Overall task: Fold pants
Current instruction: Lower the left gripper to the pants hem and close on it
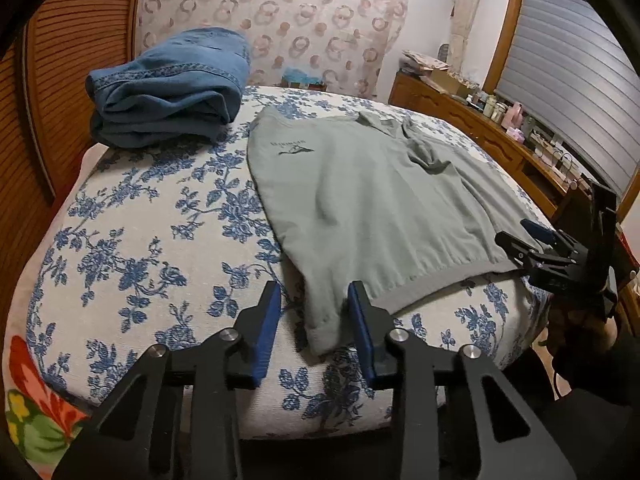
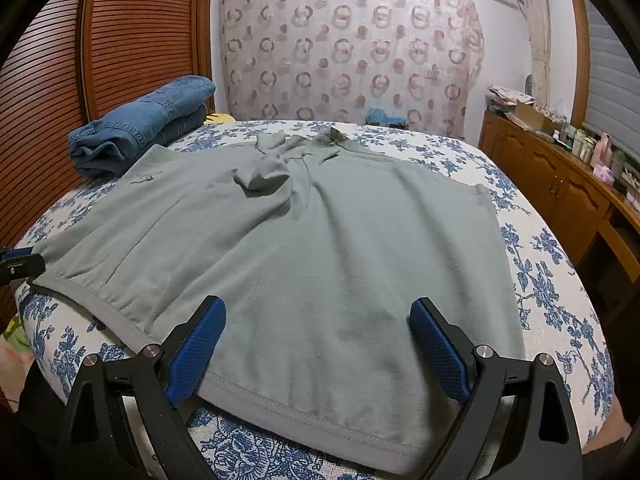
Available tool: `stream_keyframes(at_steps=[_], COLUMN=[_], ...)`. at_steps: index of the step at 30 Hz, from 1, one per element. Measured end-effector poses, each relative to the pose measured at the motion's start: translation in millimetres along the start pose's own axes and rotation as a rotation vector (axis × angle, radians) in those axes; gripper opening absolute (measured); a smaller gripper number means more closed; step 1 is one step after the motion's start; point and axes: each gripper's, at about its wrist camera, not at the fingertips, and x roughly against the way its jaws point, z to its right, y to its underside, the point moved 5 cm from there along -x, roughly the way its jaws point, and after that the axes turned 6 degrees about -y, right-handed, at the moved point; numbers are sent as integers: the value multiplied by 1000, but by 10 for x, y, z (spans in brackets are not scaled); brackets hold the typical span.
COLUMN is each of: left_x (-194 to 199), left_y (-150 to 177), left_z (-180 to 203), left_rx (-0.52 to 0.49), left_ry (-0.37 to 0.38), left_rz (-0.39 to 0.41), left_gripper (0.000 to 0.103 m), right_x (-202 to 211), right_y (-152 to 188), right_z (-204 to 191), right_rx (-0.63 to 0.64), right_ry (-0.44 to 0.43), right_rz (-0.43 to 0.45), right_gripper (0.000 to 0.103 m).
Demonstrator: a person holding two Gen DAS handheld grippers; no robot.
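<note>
The grey garment [image 2: 312, 248] lies flat on the bed [image 1: 152, 208]. Your left hand-held gripper [image 1: 314, 312] straddles its near corner, pads not yet pressing; clench fully before lifting. Your right hand-held gripper [image 2: 318, 344] stands released over the hem.

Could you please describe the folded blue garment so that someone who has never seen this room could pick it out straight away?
Start at the bed with the blue floral cover, which fills the room's middle. At its far left corner, against the slatted wooden doors, sits a folded pile of blue denim. Unlike the grey-green garment spread flat beside it, it is thick, stacked and dark blue with visible seams.
</note>
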Motion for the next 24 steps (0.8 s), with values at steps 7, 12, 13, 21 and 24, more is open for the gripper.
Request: stream_keyframes(at_steps=[7, 12, 13, 21, 24], left_x=[2, 106, 139, 268, 260], left_y=[-35, -240, -315, -839, -1006], left_z=[62, 169, 228, 627, 810], left_rx=[4, -24, -41, -83, -112], left_ry=[29, 47, 58, 169, 207], left_rz=[11, 50, 62, 134, 151], left_gripper=[11, 8, 8, 6, 6], right_x=[-1, 16, 28, 217, 326], right_y=[-1, -28, -32, -71, -75], right_z=[12, 42, 54, 218, 230], right_rx=[-2, 0, -2, -33, -36], right_ry=[-6, -20, -22, 3, -2], right_rz=[-3, -21, -22, 41, 77], right_gripper=[94, 90, 89, 82, 82])
